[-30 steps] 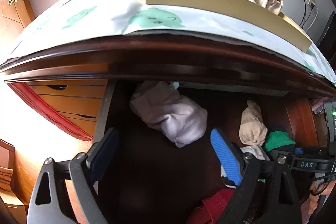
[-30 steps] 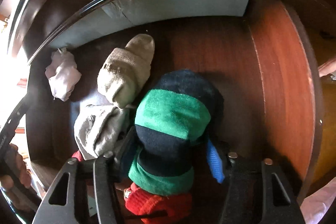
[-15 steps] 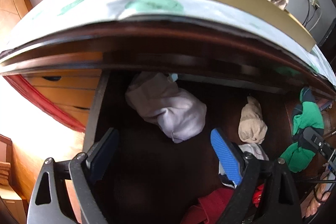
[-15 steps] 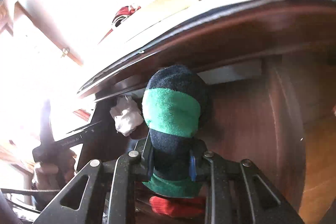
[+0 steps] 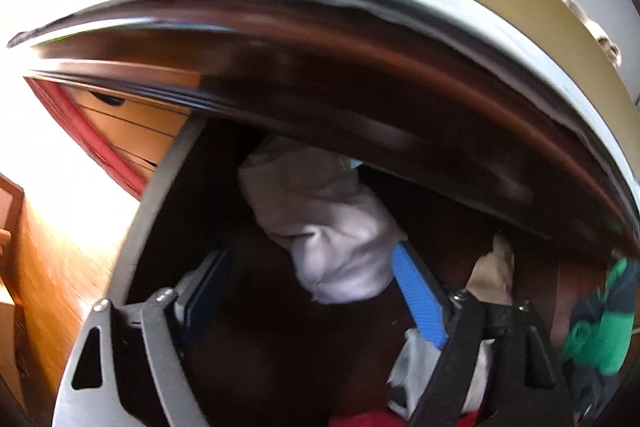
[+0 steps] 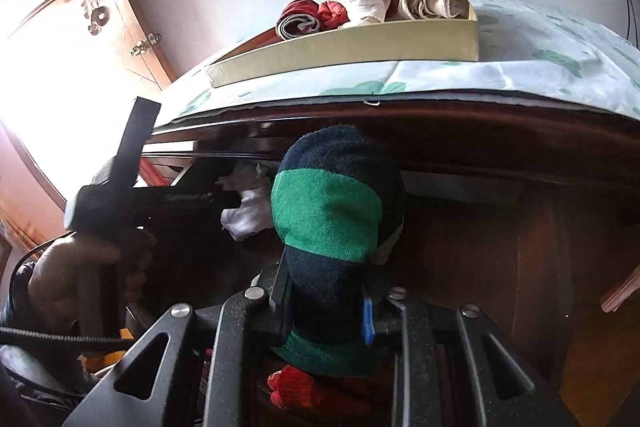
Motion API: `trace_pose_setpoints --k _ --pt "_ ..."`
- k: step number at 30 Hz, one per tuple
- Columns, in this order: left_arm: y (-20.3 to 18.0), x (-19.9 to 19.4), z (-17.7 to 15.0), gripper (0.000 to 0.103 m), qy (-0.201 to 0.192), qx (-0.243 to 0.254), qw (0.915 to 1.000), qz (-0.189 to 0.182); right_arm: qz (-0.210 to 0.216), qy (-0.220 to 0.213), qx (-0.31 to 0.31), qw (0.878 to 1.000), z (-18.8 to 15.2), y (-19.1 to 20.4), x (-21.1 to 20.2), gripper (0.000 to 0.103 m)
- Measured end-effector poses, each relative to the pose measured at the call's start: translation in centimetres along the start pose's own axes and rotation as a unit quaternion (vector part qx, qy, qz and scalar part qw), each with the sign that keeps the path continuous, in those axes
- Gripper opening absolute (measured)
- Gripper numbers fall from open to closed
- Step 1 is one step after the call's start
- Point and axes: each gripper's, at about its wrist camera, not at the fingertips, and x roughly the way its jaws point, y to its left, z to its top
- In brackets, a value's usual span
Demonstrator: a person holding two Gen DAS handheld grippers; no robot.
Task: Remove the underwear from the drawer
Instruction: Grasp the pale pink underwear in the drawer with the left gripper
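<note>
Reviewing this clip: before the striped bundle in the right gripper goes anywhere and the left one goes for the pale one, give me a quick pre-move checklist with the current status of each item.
1. Right gripper shut on the green and navy bundle: ok, pads clamp its lower part.
2. Bundle free of the drawer's other clothes: ok, it stands above the red item.
3. Room in the cream tray on the dresser top: cannot tell, rolled items fill the visible end.
4. Left gripper open for the next pick: ok, jaws wide apart.
5. Pale lilac bundle within the left jaws: not ok, it lies ahead, by the blue pad only.
6. Image sharpness: not ok, left view is motion-blurred.
</note>
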Motion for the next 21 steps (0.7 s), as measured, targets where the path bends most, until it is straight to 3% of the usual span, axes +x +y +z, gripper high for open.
trace_pose_setpoints --k 5,7,10,15,21 --pt "-0.4 2.6 0.3 0.077 0.055 -0.042 0.9975 -0.015 0.001 0.002 -0.003 1.0 -0.2 0.7 0.6 0.027" --pt "-0.1 3.4 0.3 0.068 0.072 -0.064 0.9951 -0.025 0.003 0.002 -0.006 1.0 -0.2 0.6 0.6 0.028" --pt "0.0 4.1 0.3 0.058 0.068 -0.076 0.9943 -0.032 0.003 0.002 -0.01 1.0 -0.1 0.7 0.6 0.028" --pt "0.9 5.4 -0.2 0.031 0.069 -0.094 0.9915 -0.057 0.006 0.0 -0.004 1.0 0.1 0.6 0.4 0.028" --pt "1.6 5.8 -1.2 0.02 0.066 -0.056 0.9938 -0.07 0.004 -0.005 -0.001 1.0 0.2 0.5 0.0 0.028"
